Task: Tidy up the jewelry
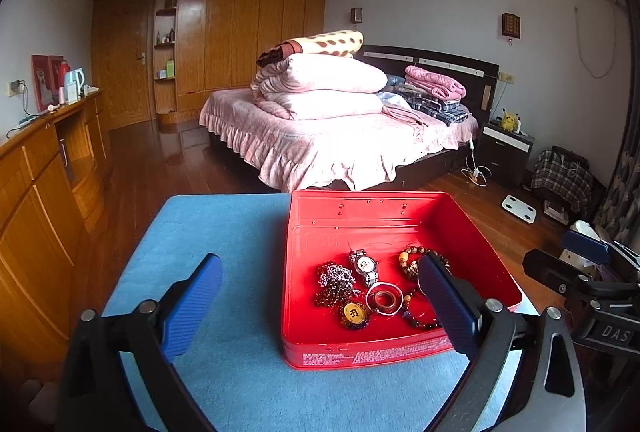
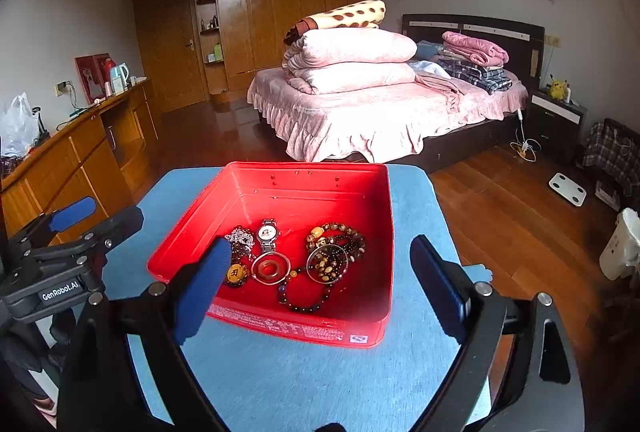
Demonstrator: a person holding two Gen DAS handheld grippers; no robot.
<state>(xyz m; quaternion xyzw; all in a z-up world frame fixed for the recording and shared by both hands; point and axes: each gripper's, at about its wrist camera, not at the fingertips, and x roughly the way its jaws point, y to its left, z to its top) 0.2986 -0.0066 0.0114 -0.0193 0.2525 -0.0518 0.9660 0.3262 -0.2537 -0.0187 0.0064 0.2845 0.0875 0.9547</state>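
Left wrist view shows my left tongs [image 1: 320,306] spread wide and empty over the blue bench [image 1: 224,232], low in frame. All the jewelry [image 1: 376,288] lies heaped in the red tin [image 1: 400,207] at centre, gathered there so nothing scatters. From the right wrist, my right tongs [image 2: 320,280] hang released too, holding nothing, and the wristwatch [image 2: 267,235] lies flat mid-tin.

Box [image 1: 360,354] print too small
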